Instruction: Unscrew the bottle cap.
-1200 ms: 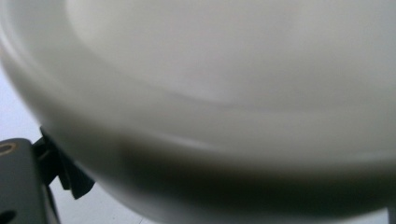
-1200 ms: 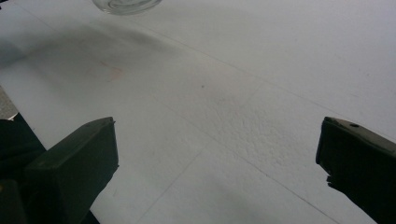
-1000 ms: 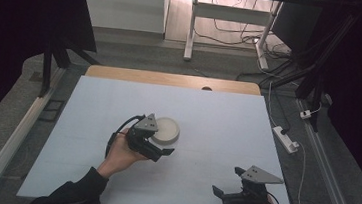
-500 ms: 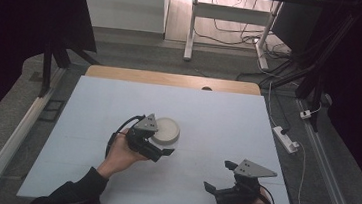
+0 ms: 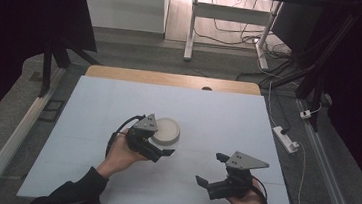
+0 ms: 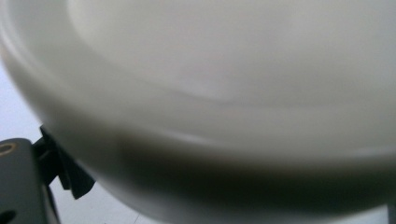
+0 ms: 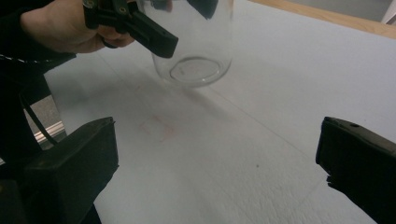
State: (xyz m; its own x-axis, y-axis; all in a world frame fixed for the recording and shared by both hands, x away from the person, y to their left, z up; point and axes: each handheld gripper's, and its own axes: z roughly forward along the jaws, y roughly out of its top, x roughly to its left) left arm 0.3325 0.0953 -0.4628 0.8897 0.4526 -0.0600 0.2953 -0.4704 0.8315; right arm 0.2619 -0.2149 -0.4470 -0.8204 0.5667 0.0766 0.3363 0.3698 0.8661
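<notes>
A clear glass jar (image 7: 196, 51) with a white lid (image 5: 166, 130) stands upright near the middle of the tabletop (image 5: 93, 108), a little toward the near edge. In the right gripper view its round base rests on the pale surface and its wall is see-through; in the left gripper view the lid's white rim (image 6: 201, 93) looms very close and blurred. The left gripper (image 5: 157, 147) is at the lid's near side, with one black jaw running alongside the jar, held by the person's left hand (image 5: 121, 154); whether its jaws clamp the lid cannot be told. The right gripper (image 5: 212, 170) hovers well apart from the jar, toward the near right corner of the tabletop, its jaws spread wide with nothing between them. A faint reddish mark (image 7: 159, 127) lies on the surface between that gripper and the jar.
</notes>
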